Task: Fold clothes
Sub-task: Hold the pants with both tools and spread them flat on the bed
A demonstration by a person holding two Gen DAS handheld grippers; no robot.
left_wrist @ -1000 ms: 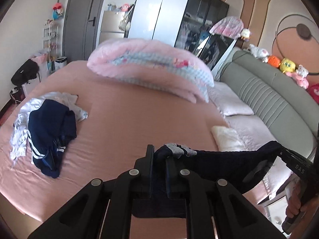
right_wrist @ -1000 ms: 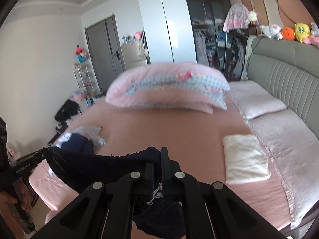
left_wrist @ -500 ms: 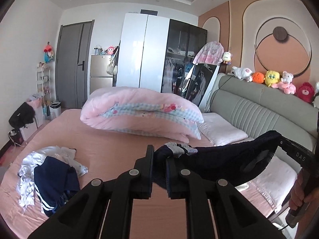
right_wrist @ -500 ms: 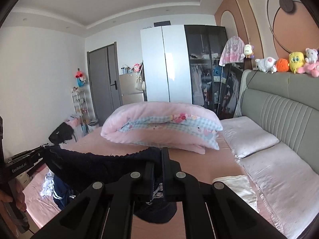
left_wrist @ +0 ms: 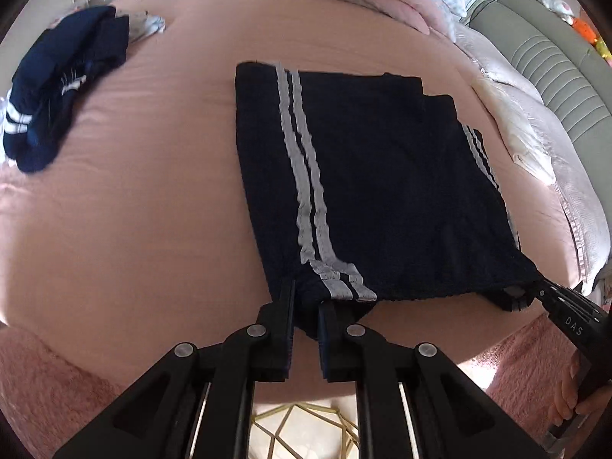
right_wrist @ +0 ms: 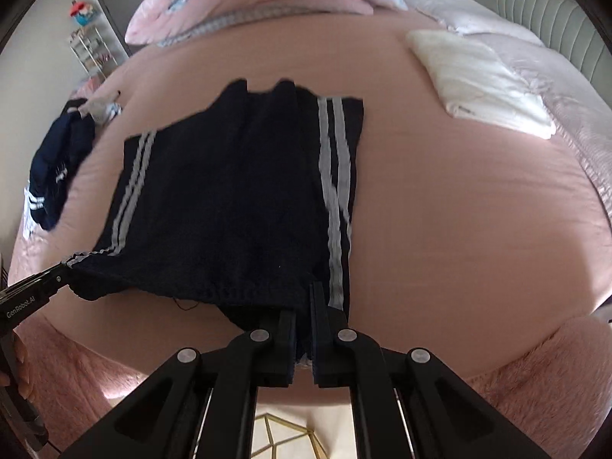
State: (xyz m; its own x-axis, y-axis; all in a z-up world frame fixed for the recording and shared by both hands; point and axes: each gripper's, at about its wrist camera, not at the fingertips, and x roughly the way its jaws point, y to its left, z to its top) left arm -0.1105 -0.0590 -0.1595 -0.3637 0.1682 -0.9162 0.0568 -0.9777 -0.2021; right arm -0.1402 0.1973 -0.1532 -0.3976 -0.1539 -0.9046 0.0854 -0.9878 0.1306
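While spread on the bed, navy shorts, waistband corners in both clamped tools.

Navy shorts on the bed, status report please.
Left gripper and right gripper both shut on navy shorts waistband corners. Shorts spread flat on pink bed. Nothing in the way.

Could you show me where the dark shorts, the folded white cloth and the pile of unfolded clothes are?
Dark shorts [left_wrist: 382,176]: left wrist view, on the plain dark middle.
Folded white cloth [right_wrist: 478,76]: right wrist view, on its top face.
Pile of clothes [left_wrist: 65,76]: left wrist view, on the navy garment on top.
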